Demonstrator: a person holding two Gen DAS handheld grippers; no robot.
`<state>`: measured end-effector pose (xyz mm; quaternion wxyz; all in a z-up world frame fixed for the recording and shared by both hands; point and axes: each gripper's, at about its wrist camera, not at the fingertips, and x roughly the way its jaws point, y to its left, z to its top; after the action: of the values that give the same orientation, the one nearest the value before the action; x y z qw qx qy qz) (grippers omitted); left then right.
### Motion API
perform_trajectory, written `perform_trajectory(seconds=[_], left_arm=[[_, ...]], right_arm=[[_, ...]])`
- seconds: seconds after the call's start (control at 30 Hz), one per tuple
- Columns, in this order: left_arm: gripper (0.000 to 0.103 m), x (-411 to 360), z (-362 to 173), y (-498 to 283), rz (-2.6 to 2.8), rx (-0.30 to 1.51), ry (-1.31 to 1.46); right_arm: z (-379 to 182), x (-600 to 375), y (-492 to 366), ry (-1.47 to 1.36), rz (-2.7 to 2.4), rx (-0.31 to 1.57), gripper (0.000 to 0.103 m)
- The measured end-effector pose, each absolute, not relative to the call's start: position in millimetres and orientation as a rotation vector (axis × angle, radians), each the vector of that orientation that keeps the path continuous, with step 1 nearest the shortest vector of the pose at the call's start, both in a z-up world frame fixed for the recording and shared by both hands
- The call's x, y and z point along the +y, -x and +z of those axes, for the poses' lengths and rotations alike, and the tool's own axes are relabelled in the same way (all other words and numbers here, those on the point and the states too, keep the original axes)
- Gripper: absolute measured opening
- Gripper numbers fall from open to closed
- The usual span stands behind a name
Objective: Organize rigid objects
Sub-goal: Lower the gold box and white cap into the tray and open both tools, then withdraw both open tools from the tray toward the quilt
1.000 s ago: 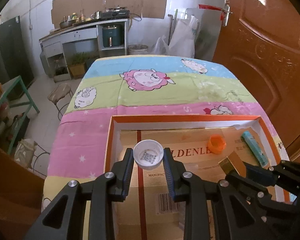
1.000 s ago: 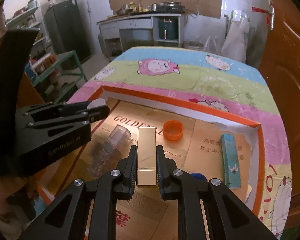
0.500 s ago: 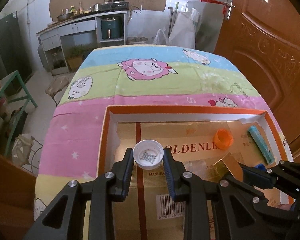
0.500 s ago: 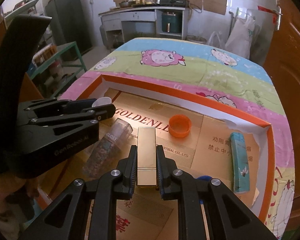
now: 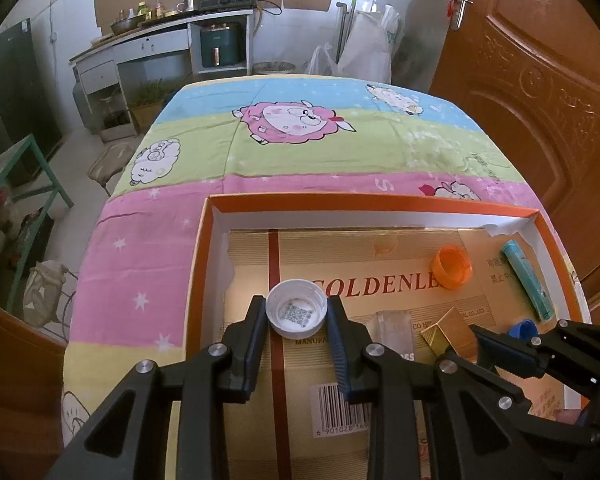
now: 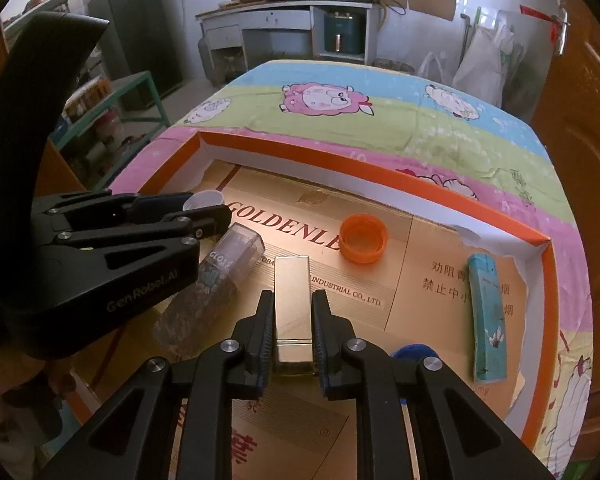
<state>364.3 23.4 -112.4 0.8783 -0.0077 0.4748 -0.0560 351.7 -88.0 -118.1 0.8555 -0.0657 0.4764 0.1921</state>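
My left gripper (image 5: pixel 298 312) is shut on a white bottle cap (image 5: pixel 297 313), held above the left part of the orange-rimmed cardboard tray (image 5: pixel 364 203). My right gripper (image 6: pixel 293 312) is shut on a gold rectangular case (image 6: pixel 292 304), held over the tray's middle. In the right wrist view the left gripper (image 6: pixel 208 210) with the cap is at the left. A clear glitter-filled tube (image 6: pixel 216 276) lies on the tray floor between the two grippers. An orange cap (image 6: pixel 363 238), a teal flat box (image 6: pixel 487 316) and a blue cap (image 6: pixel 414 350) also lie in the tray.
The tray sits on a table under a striped sheep-print cloth (image 5: pixel 300 136). A wooden door (image 5: pixel 540 92) stands to the right. A kitchen counter (image 5: pixel 160 36) is at the far wall, and a green shelf frame (image 5: pixel 16 184) and a stool stand left of the table.
Both grippers have drawn back and risen slightly over the tray, each keeping its hold; the tray's far rim now sits farther off in both views.
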Motion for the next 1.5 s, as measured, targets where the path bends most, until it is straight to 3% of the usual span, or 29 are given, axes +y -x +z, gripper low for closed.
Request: perform_trajectory(seconds=[0.17,0.23,0.33,1.5], left_arm=[[0.032,26.6,-111.6,-363.5,-0.116,0.985,0.034],[0.041,28.1,-110.8,-362.7,-0.108,0.979,0.04],[0.044,29.7,-108.1,-360.4,-0.108,0.971,0.05],[0.044,23.7,-46.3,-287.8,-0.095,0.874,0.034]], right_arm=[[-117.5,-87.2,-351.0,0.139,0.397,0.996,0.028],[-117.5,-87.2,-350.2,0.139,0.393,0.993,0.028],[-114.4,-89.4,-348.6,0.136,0.391,0.982,0.028],[-54.6,-116.9,-278.3,0.079,0.351,0.896,0.029]])
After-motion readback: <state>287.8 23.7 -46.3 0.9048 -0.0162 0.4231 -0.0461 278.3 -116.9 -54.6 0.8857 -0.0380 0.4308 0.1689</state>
